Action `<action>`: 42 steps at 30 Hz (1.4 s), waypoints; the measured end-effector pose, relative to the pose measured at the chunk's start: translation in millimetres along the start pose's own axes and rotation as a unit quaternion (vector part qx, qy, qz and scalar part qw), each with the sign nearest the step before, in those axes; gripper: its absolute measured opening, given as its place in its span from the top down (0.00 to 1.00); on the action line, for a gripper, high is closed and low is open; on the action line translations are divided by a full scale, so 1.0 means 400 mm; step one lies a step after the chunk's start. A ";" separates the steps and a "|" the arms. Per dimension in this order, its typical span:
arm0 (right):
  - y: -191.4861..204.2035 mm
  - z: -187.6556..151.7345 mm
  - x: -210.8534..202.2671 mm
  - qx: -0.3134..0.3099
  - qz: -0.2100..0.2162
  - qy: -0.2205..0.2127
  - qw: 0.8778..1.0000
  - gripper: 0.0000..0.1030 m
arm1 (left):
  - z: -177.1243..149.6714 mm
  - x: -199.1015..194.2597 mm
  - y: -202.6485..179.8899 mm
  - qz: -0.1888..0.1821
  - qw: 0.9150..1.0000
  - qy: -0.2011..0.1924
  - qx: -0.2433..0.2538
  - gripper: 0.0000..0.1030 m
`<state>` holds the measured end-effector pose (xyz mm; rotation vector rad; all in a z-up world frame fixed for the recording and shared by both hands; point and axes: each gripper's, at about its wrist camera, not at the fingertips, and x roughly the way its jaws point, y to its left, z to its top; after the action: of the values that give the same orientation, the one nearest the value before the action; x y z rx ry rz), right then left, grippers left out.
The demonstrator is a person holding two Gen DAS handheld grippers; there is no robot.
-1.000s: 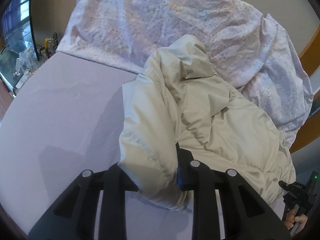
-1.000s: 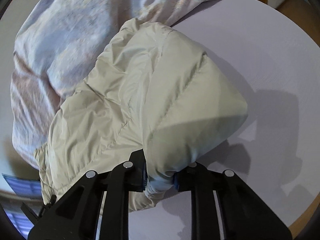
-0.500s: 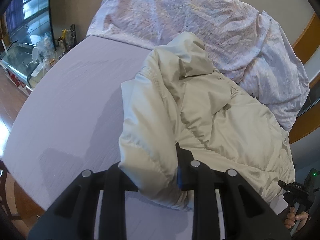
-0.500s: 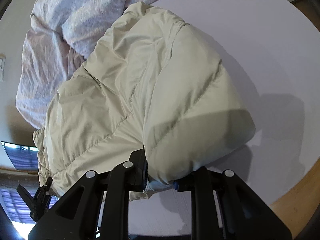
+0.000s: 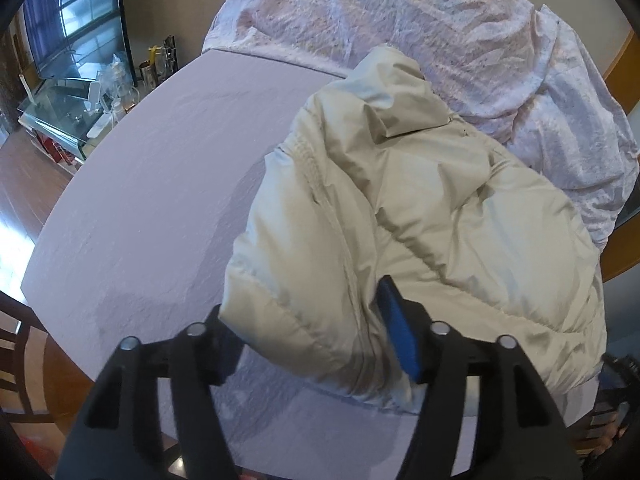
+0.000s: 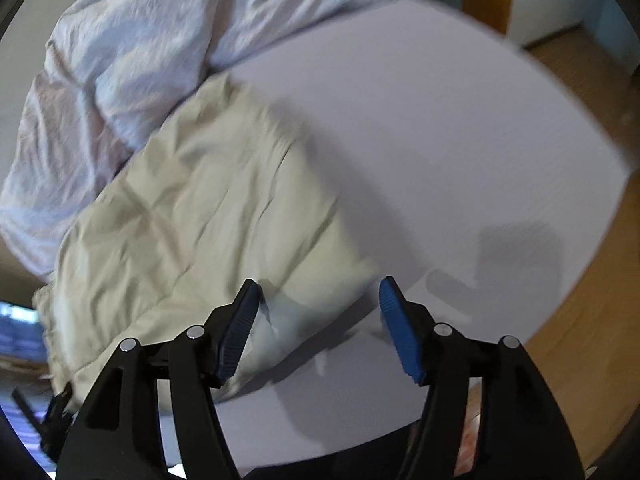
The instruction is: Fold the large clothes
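A cream padded hooded jacket (image 5: 420, 216) lies folded on the lilac bed sheet (image 5: 152, 184), hood toward the duvet. My left gripper (image 5: 316, 328) has its jaws spread wide with a puffy fold of the jacket between them; the left fingertip is hidden under the fabric and the blue right pad (image 5: 398, 332) stands free beside it. In the right wrist view the jacket (image 6: 200, 216) lies flat, and my right gripper (image 6: 318, 312) is open and empty just above its near corner.
A crumpled pale floral duvet (image 5: 420, 28) is heaped behind the jacket and also shows in the right wrist view (image 6: 132, 48). A glass TV stand with bottles (image 5: 92, 96) is at the left. Wooden floor (image 6: 580, 320) lies beyond the bed's edge.
Both grippers have opened and let go of the jacket's folded edge. The jacket has dropped flat on the bed, and the right gripper has drawn back from it.
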<state>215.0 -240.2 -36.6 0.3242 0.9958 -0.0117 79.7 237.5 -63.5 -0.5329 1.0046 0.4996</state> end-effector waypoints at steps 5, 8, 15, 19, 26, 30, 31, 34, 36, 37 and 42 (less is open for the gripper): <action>0.103 0.023 -0.024 -0.076 0.018 -0.031 0.996 0.38 | 0.002 0.003 -0.006 -0.001 1.000 0.001 0.003 0.26; 0.204 0.009 -0.005 -0.120 0.045 -0.026 0.991 0.38 | 0.005 0.005 -0.008 -0.005 1.000 0.003 0.001 0.22; 0.376 -0.072 0.022 -0.202 0.089 -0.002 0.975 0.38 | 0.014 0.011 -0.008 -0.008 1.000 0.005 -0.007 0.21; 0.449 -0.109 0.029 -0.240 0.097 -0.008 0.966 0.38 | 0.017 0.013 -0.006 -0.007 1.000 0.005 -0.012 0.21; 0.497 -0.152 0.051 -0.265 0.104 -0.011 0.959 0.38 | 0.018 0.014 -0.004 -0.009 1.000 0.008 -0.016 0.21; 0.503 -0.171 0.079 -0.273 0.098 -0.005 0.957 0.38 | 0.017 0.019 -0.001 -0.012 1.000 0.013 -0.021 0.21; 0.506 -0.176 0.085 -0.275 0.096 -0.005 0.957 0.38 | 0.018 0.020 -0.001 -0.013 1.000 0.014 -0.022 0.21; 0.509 -0.186 0.101 -0.278 0.092 -0.004 0.956 0.38 | 0.017 0.021 0.000 -0.014 1.000 0.014 -0.023 0.21; 0.509 -0.188 0.111 -0.279 0.094 -0.002 0.956 0.38 | 0.016 0.022 0.001 -0.014 0.999 0.015 -0.025 0.21; 0.509 -0.188 0.116 -0.279 0.093 -0.001 0.956 0.38 | 0.017 0.023 0.002 -0.014 0.999 0.016 -0.026 0.21; 0.509 -0.198 0.149 -0.275 0.090 0.008 0.957 0.37 | 0.017 0.033 0.007 -0.021 0.999 0.022 -0.038 0.21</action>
<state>214.6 -16.4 -71.8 -0.0985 0.9416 0.4288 88.3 245.9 -72.8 -0.6338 1.0169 0.4916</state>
